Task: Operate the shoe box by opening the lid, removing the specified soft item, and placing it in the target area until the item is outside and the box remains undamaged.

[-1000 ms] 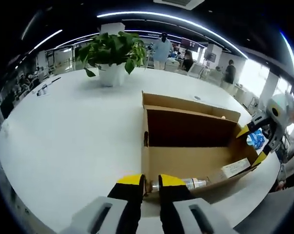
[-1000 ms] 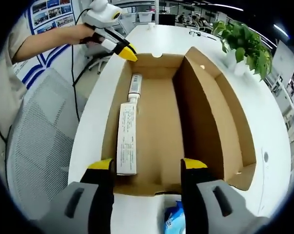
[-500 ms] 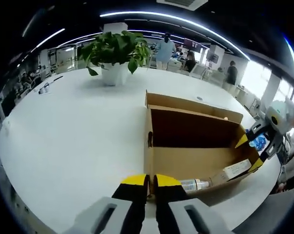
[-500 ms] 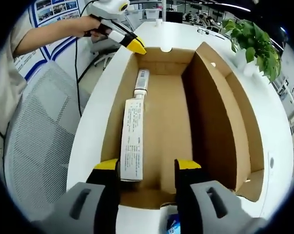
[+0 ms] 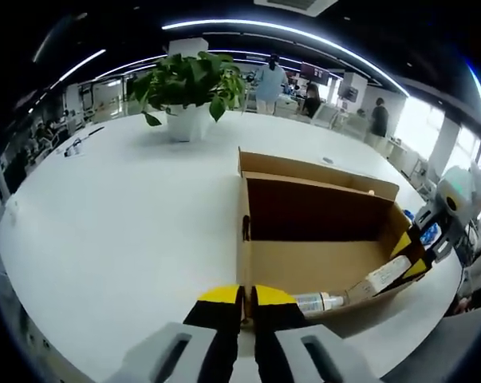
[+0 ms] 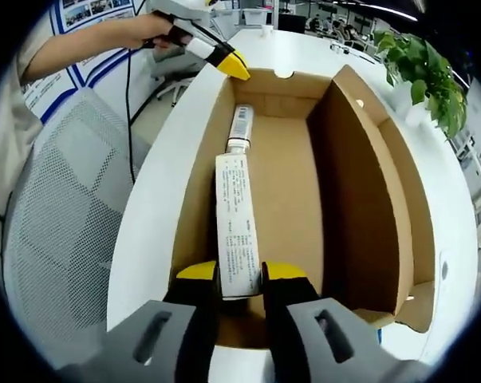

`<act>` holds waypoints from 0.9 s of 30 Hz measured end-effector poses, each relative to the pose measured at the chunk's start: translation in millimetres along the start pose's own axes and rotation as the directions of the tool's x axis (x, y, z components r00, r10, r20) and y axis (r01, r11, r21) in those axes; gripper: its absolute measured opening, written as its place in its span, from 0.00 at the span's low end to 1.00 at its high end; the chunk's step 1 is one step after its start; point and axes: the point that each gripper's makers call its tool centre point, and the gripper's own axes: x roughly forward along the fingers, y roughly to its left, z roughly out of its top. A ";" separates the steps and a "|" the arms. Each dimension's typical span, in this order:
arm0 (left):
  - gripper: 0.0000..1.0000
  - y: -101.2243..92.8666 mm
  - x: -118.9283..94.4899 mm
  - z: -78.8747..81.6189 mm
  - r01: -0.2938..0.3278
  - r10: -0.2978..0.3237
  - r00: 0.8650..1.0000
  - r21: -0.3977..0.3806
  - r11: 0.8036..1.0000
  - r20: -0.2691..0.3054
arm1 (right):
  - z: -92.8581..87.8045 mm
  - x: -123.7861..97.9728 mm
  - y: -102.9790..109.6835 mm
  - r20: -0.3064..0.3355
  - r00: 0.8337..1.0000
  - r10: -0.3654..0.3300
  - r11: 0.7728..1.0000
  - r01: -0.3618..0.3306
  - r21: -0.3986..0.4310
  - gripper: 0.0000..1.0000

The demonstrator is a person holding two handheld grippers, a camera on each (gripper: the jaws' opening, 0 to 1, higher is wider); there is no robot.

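Observation:
An open cardboard shoe box [image 5: 312, 267] [image 6: 360, 183] lies on the white table [image 5: 120, 215]. Along its floor, against one side wall, rests a long white printed tube [image 6: 236, 215] [image 5: 380, 278] with a capped end. My right gripper [image 6: 240, 273] [image 5: 408, 257] reaches in over the box's end, its yellow tips shut on the tube's nearer end. My left gripper [image 5: 246, 295] [image 6: 234, 64] is at the opposite end, shut on the rim of that end wall near the corner. The box's lid flap stands up along the far side.
A potted plant [image 5: 188, 80] [image 6: 423, 72] stands on the table beyond the box. A grey mesh chair [image 6: 57, 239] is beside the table edge. A blue packet [image 5: 429, 233] lies by the box's end. People [image 5: 268, 80] stand far off.
The right gripper's jaws have narrowed from wide open to shut on the tube's end and reached further into the box. The left gripper has closed slightly on the end wall.

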 end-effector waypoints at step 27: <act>0.04 0.1 -1.5 -0.8 0.001 -0.001 1.000 0.003 1.000 -0.007 | 8.4 -24.7 -0.7 0.021 0.999 -0.048 0.998 0.049 -0.026 0.15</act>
